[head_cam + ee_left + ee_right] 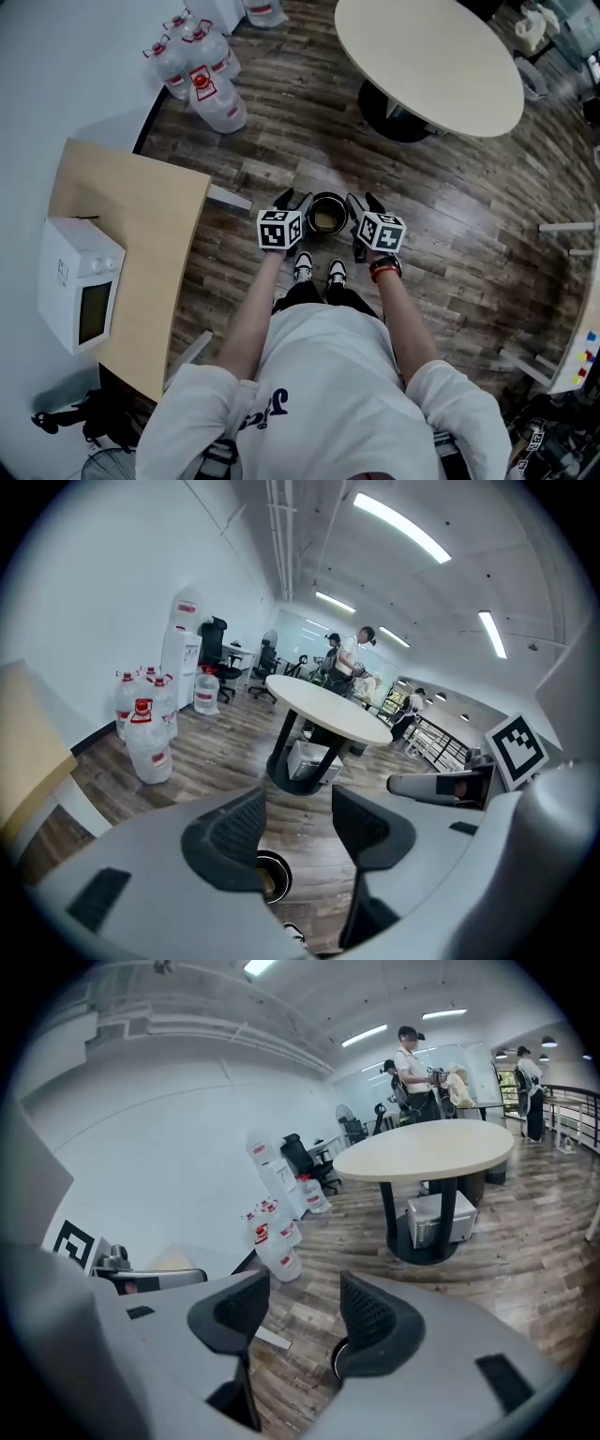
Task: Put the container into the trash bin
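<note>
Flanking trash bin point(312, 208), jaws apart, contents unclear

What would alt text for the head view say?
Seen from above, a person holds the left gripper and the right gripper, both open and empty, either side of a round black trash bin on the wood floor by their shoes. A microwave sits on a desk at left.
</note>
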Available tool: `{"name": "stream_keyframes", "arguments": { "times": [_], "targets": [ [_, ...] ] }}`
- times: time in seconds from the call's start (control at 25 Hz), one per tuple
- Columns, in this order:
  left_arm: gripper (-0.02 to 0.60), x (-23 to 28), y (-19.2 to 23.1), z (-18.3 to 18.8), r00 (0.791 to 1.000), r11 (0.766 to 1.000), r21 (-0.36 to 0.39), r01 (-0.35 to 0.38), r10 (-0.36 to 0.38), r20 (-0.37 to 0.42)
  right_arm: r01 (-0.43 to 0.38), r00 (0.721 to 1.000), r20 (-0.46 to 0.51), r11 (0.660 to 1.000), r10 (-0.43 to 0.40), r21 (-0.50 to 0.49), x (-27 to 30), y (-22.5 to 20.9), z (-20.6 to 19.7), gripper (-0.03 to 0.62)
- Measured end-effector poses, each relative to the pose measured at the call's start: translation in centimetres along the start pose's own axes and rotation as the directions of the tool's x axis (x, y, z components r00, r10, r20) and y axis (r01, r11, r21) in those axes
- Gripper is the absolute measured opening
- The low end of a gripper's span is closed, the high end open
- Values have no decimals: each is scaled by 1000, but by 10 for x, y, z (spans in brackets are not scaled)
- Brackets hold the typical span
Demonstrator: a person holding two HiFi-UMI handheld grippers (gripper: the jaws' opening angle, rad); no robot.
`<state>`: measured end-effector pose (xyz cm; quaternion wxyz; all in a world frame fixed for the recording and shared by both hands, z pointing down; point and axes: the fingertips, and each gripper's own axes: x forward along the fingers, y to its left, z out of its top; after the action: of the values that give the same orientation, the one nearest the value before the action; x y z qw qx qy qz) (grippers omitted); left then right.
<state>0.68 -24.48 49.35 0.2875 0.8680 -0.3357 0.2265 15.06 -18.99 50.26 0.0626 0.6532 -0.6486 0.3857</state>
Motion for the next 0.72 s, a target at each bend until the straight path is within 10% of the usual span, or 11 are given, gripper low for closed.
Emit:
{"name": "stream_keyframes", "arguments": {
  "times": [0.72],
  "targets": [
    [187,-55,-37,129,966,992,124,-29,-4,257,-40,953,294,992,74,-122,-57,50,136,179]
  ]
}}
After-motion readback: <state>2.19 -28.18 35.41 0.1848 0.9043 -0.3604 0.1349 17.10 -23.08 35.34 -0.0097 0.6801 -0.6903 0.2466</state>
